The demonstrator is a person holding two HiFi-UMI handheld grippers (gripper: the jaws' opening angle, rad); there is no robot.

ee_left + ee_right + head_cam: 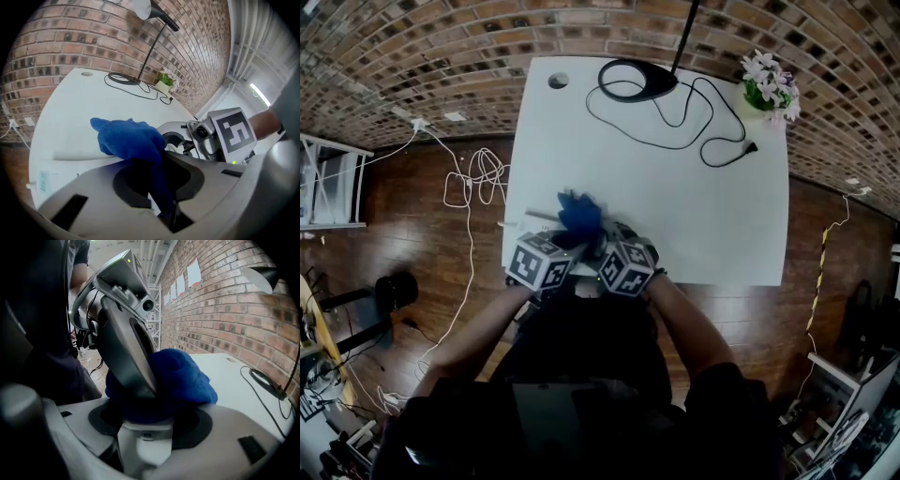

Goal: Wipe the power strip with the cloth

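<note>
At the near edge of the white table (712, 206), in the middle of the wiping step, by the look of it. Pinching the blue cloth (129, 138) in the left gripper (164, 204), jaws pressed together on a fold of it. Bunching the rest of the cloth on top of the power strip (143, 451). Holding the white power strip by one end in the right gripper (143, 425), jaws partly apart and squeezed on its sides, probably to stop it sliding. Next, most likely: rub the cloth along the top of the strip, away from the held end. Calls for a firm pinch on the cloth, a steady hold on the strip, and care not to bump the two grippers, very close together here.
</note>
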